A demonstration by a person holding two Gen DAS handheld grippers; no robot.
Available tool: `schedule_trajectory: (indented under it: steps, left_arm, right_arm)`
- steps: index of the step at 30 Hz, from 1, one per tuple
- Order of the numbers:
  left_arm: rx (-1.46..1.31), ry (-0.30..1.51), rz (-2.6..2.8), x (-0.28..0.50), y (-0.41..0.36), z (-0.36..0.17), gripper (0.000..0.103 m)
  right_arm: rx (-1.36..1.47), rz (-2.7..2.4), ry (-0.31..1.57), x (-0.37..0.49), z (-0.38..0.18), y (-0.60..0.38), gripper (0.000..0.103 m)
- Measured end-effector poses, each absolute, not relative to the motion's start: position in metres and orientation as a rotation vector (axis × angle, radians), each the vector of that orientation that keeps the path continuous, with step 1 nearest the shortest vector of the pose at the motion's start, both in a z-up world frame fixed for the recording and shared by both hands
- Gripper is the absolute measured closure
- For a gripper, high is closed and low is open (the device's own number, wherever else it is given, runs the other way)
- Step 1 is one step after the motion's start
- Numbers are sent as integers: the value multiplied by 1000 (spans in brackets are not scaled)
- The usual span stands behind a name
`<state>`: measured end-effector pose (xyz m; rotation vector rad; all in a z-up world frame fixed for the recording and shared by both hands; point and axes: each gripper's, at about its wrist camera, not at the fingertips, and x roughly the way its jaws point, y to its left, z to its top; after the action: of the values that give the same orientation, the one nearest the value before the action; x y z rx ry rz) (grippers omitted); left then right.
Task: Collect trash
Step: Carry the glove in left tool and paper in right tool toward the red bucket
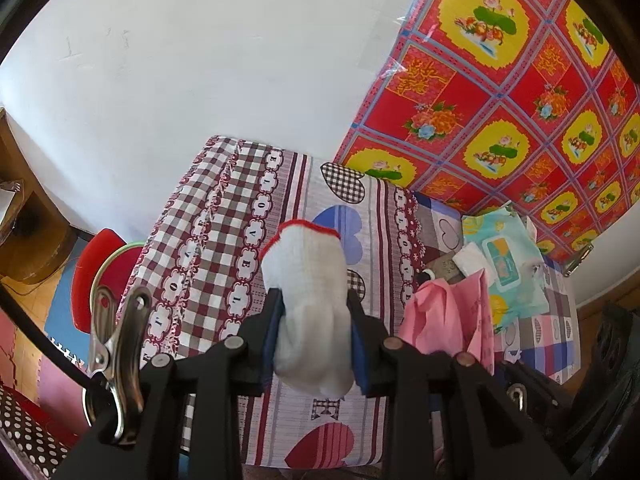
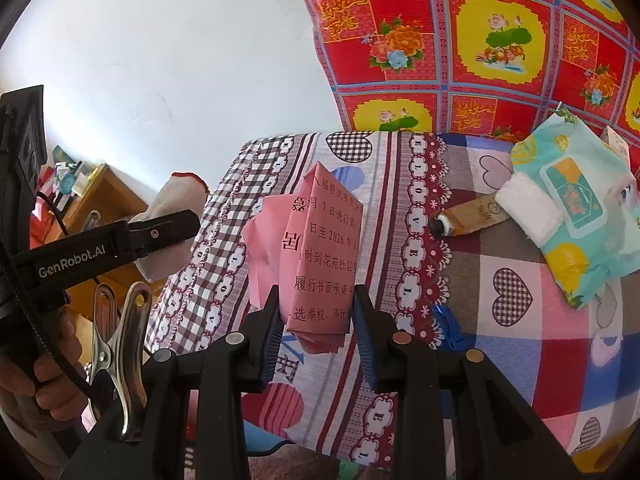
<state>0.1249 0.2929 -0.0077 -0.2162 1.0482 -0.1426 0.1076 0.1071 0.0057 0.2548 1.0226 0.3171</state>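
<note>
Table (image 2: 500, 288) under a patchwork heart-print cloth; its far edge runs close to a white wall (image 1: 180, 80), and a red-and-yellow floral sheet (image 2: 480, 40) hangs behind the far right corner. The left edge drops off to floor with a red stool (image 1: 96, 276) just beside it. The left half of the tabletop is bare cloth; the clutter sits toward the right edge.

Left gripper (image 1: 314, 316): closed on a white knit glove (image 1: 308, 300) with a red cuff. The glove is bunched, cuff pointing away from the camera, and fills the gap between the blue pads. In the right wrist view this gripper hangs off the table's left edge, glove clear of the cloth.

Right gripper (image 2: 316, 312): clamped on a folded pink paper (image 2: 324, 248) printed with black Chinese text. The paper stands upright between the jaws, crumpled at its left side and lower end, over the near-left part of the table.

Toward the right edge: a teal wet-wipe pack (image 2: 576, 204), a folded white tissue (image 2: 528, 208) resting against its left side, and a tan tube (image 2: 468, 218) with a black cap lying just left of the tissue. A blue clip (image 2: 446, 320) lies near the right gripper's right finger.
</note>
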Motion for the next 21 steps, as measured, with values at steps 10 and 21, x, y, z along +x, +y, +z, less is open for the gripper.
schedule_trajectory:
  steps: [10,21]
  left_arm:
    - [-239,1044,-124,125,320,-8,71]
    - [-264,1034,-73,122,357,-9,71]
  right_arm:
    - [225,343,1025,114,10,132,69]
    - [186,390,1027,123,15,164,69]
